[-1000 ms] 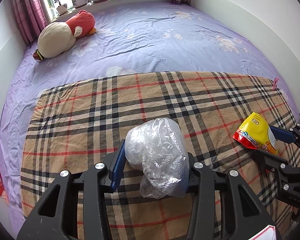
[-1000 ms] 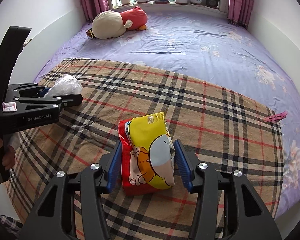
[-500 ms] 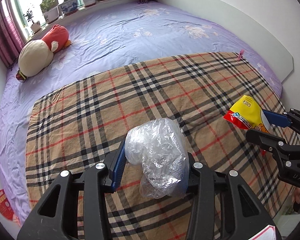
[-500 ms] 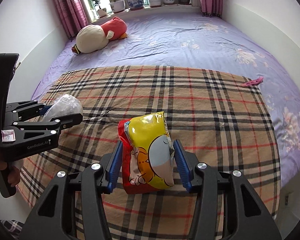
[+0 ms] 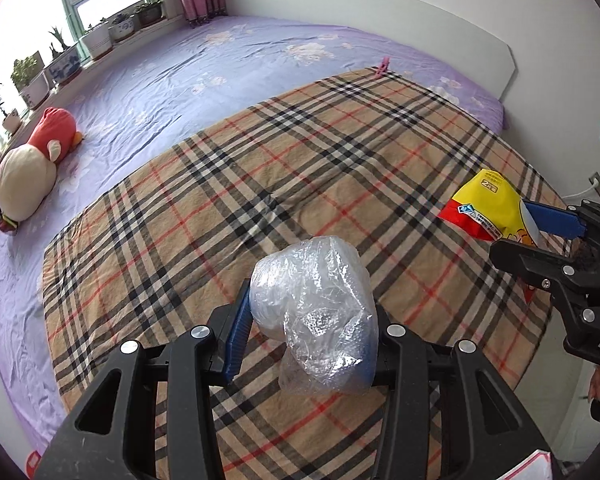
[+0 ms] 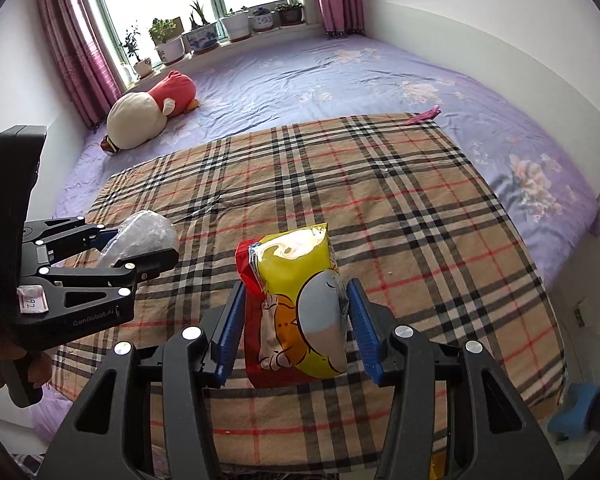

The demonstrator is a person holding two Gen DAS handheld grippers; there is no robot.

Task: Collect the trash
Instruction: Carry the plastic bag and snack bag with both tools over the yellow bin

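A crumpled clear plastic bag [image 5: 316,312] sits pinched between the blue pads of my left gripper [image 5: 306,320], held above the plaid blanket [image 5: 300,184]. The same plastic bag [image 6: 140,236] and left gripper [image 6: 132,248] show at the left of the right wrist view. My right gripper [image 6: 296,316] is shut on a yellow and red snack packet [image 6: 296,304], also lifted clear of the blanket [image 6: 380,208]. In the left wrist view that snack packet [image 5: 488,208] hangs at the right edge in the right gripper [image 5: 540,228].
The plaid blanket lies over a purple bedsheet [image 5: 228,64]. A plush penguin [image 6: 152,108] rests near the window sill with potted plants [image 6: 204,36]. A pink clip [image 6: 424,114] lies at the blanket's far corner. A blue object [image 6: 572,408] sits on the floor at right.
Both grippers have swung rightward and risen a little, rolling as they went, so the bed now appears tilted. Each keeps its hold on its piece of trash.
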